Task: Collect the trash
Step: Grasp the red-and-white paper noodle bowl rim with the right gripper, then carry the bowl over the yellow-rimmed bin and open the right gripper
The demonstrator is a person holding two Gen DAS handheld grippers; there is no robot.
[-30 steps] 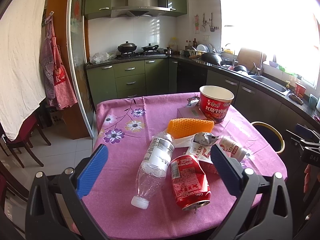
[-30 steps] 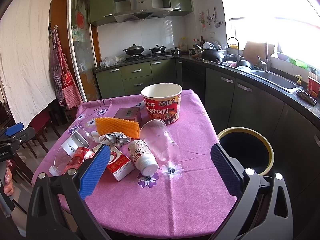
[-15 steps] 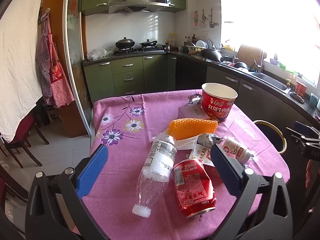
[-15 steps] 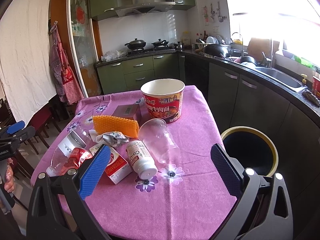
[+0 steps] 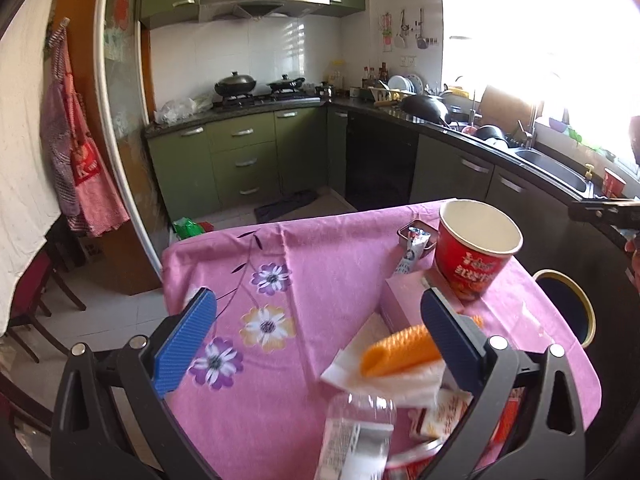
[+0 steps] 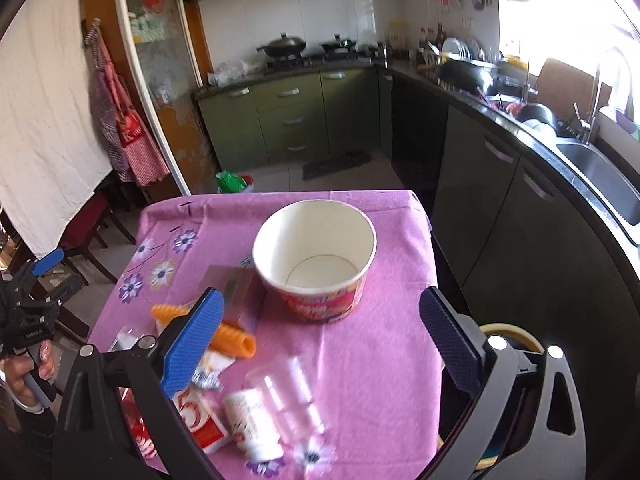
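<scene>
Trash lies on a table with a pink flowered cloth (image 5: pixel 312 276). A red and white noodle cup (image 5: pixel 476 252) stands upright and empty at the far right; it also shows in the right wrist view (image 6: pixel 316 260). Near it lie an orange foam net (image 5: pixel 400 350), a clear plastic bottle (image 5: pixel 356 440), a pink box (image 5: pixel 404 300), a clear plastic cup (image 6: pixel 288 392), a white pill bottle (image 6: pixel 252 420) and a red and white carton (image 6: pixel 204 424). My left gripper (image 5: pixel 320 336) is open above the table. My right gripper (image 6: pixel 320 340) is open above the noodle cup and clear cup.
A round bin with a yellow rim (image 5: pixel 568 308) stands on the floor right of the table; it also shows in the right wrist view (image 6: pixel 508 332). Green kitchen cabinets (image 5: pixel 244 160) and a counter with a sink (image 6: pixel 600 176) run behind. Red chairs (image 5: pixel 28 300) stand at the left.
Both grippers have moved forward over the table, so the trash now sits lower and closer in both views. Both stay open and empty.
</scene>
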